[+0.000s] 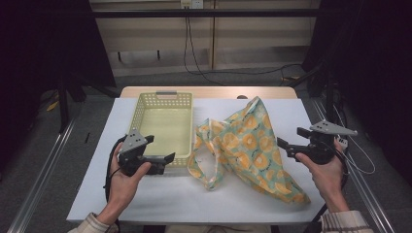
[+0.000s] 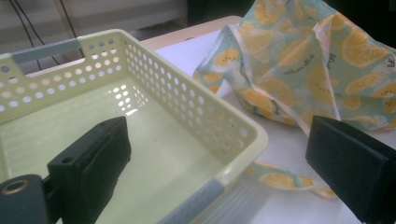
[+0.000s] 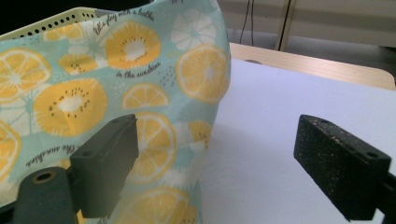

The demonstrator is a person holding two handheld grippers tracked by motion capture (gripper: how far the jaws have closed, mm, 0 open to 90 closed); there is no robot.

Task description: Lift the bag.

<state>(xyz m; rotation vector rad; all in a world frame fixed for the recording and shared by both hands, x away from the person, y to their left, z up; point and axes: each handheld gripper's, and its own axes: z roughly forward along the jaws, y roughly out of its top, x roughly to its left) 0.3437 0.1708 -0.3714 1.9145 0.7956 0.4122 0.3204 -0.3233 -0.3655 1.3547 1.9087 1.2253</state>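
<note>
the cloth bag [image 1: 248, 145] lies crumpled on the white tabletop [image 1: 160, 194], just right of the pale yellow perforated basket [image 1: 163, 127], with one strap loop [image 1: 206, 170] trailing toward the basket's near corner. the basket is empty, with grey handle strips on its ends. the bag is teal, printed with orange and lemon slices and small script, and its far end stands up in a peak. the left gripper [image 1: 163, 158] hovers at the basket's near right corner, jaws wide apart and holding nothing; in the left gripper view one jaw hangs over the basket floor, the other over the table by the strap. the right gripper [image 1: 291, 141] sits just beside the bag's right edge, jaws spread wide, empty. cables [image 1: 194, 58] run across the floor beyond the table.
</note>
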